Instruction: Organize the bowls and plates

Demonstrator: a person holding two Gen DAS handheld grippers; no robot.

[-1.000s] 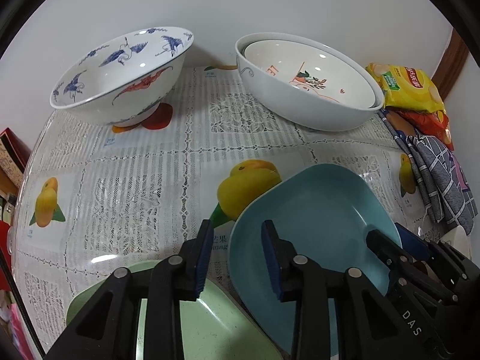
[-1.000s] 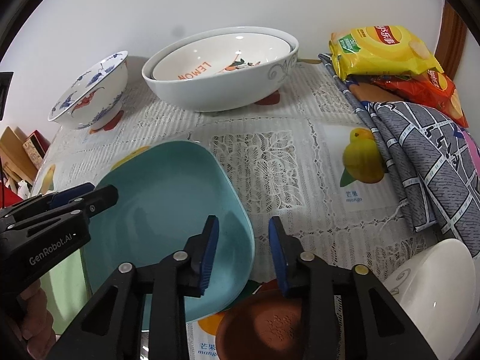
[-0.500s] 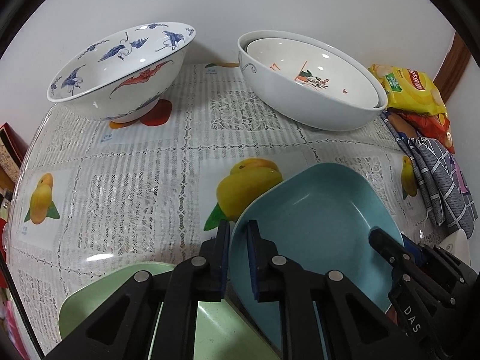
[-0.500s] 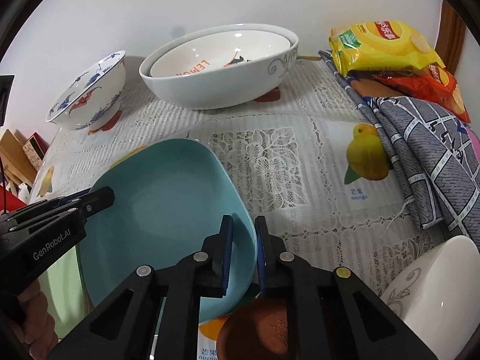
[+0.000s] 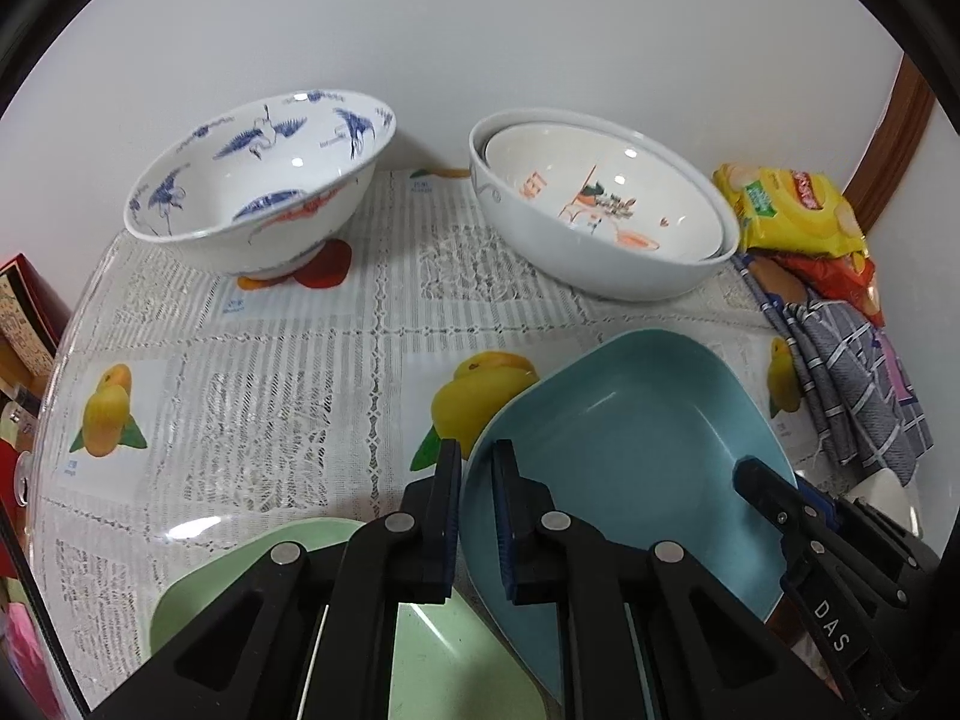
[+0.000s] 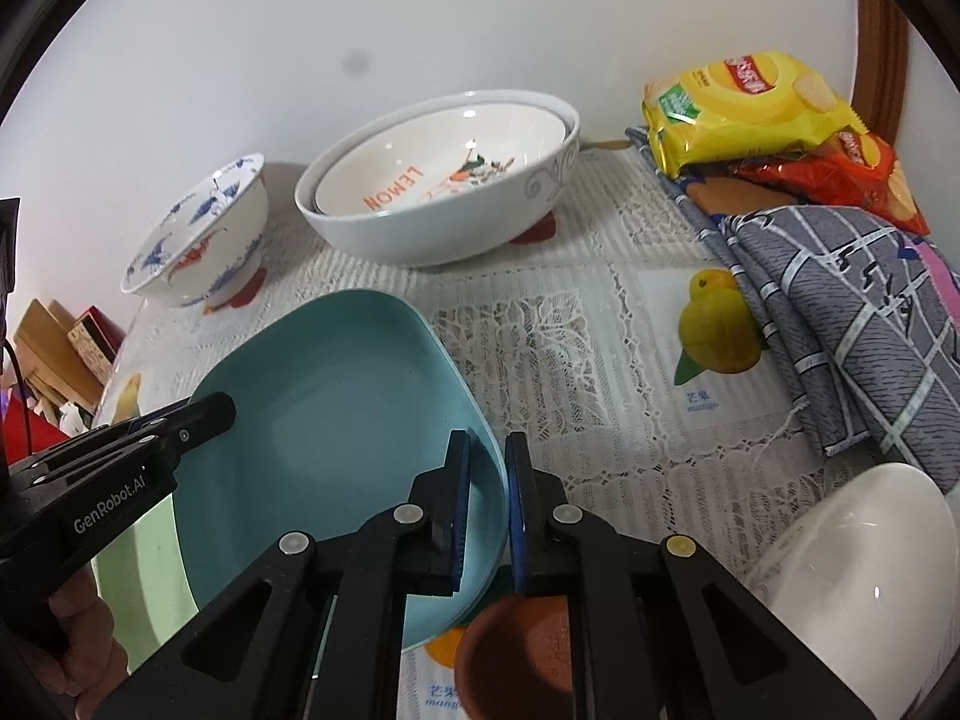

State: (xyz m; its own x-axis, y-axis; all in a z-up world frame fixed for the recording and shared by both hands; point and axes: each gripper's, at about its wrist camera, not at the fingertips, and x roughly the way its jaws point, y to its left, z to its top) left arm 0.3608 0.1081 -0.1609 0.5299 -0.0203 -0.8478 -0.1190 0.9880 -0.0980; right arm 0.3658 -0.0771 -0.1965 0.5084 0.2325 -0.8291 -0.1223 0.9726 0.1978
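The blue plate sits low in the frame, centre-right, its left rim pinched by the left tongs and its right rim by the right tongs. Lifting evenly should keep it level over the green plate below. Bowls stand along the upper frame on the lace tablecloth, against a white wall.
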